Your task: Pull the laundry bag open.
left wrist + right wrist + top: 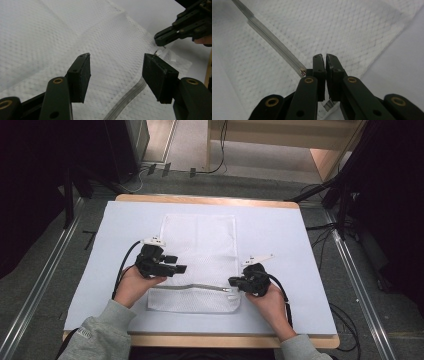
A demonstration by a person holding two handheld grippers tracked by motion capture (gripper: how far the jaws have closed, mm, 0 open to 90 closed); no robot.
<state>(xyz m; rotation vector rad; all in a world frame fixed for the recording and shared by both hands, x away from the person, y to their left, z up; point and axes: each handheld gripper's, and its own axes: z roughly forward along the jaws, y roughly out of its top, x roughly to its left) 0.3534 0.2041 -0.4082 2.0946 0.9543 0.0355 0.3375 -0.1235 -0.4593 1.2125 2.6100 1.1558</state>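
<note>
The fingers (80,75) of the left gripper (116,75) are spread apart with nothing between them, above the white mesh bag (200,255). The fingers (319,67) of the right gripper (325,62) are pressed together at the right end of the zipper (274,42); a small white piece shows under them, but I cannot tell if they pinch it. The bag lies flat in the middle of the worktop (280,240), on its pale cover. Its zipper (200,287) runs across the part nearest to the person. In the high view the left gripper (172,267) is over the bag's left side and the right gripper (234,281) is at the zipper's right end. Both hands wear grey sleeves (97,332).
</note>
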